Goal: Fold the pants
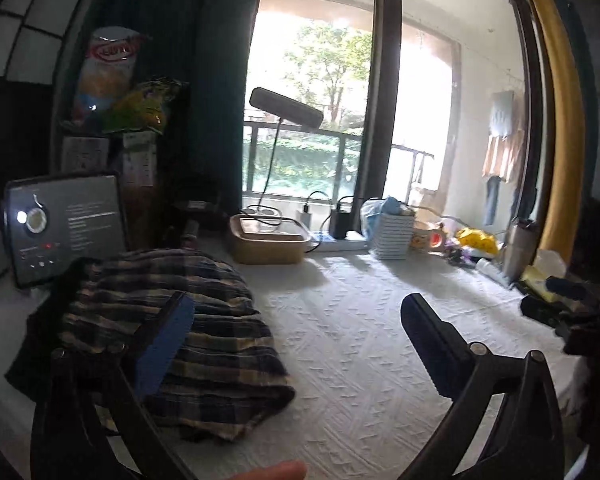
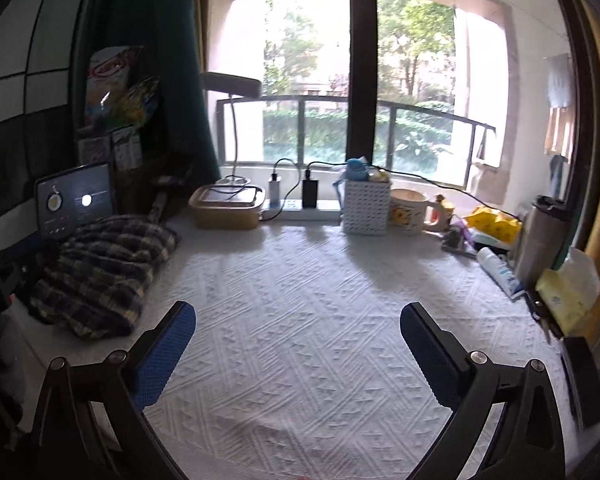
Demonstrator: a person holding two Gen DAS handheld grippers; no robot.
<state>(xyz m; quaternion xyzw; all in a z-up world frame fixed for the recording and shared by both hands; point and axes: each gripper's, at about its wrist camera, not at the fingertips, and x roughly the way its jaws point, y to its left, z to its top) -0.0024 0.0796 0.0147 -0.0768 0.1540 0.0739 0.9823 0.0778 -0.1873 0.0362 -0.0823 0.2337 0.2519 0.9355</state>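
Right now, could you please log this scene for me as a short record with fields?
surface: white textured cloth
pants: plaid pants, bundled at the left side of the cloth, in front of the tablet
left gripper: open, nothing between its fingers
right gripper: open, empty, over bare cloth
back row: tan box, white basket, mug
task state: pants lie released in a compact pile

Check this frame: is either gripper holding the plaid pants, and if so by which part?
Nothing is held. The left gripper and right gripper are both wide open with nothing between their jaws; the plaid pants lie folded on the white tablecloth.
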